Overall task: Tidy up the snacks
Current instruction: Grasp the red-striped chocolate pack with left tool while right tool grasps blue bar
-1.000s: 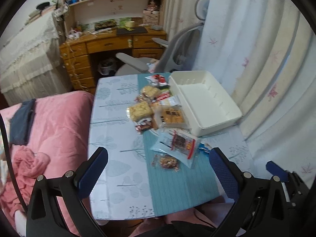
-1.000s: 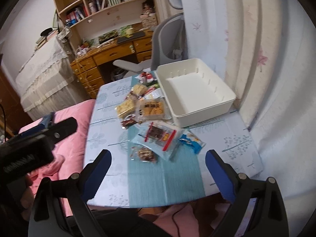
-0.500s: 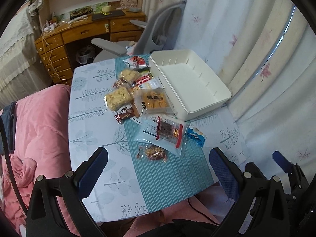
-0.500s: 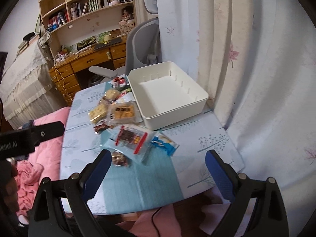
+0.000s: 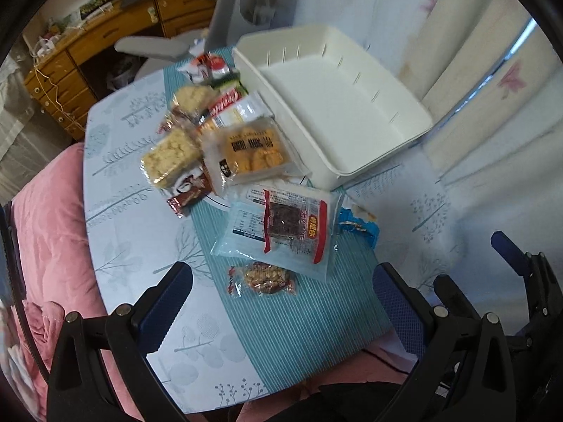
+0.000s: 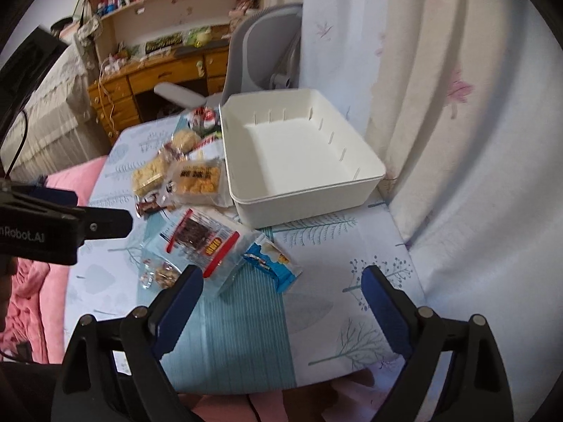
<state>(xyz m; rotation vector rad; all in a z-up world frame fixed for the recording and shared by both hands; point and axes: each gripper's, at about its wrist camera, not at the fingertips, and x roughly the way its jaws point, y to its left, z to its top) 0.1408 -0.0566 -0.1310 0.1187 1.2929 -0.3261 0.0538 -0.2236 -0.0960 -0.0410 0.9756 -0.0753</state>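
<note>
Left wrist view shows the left gripper (image 5: 281,302) wide over the nut snack (image 5: 262,278); lower straight. Right gripper (image 6: 281,295), empty and closing slightly, faces the blue packet (image 6: 271,259); white bin (image 6: 352,197) waits empty.

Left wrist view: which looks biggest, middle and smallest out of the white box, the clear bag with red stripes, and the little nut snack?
1. white box
2. clear bag with red stripes
3. little nut snack, smallest though nearest the camera
</note>
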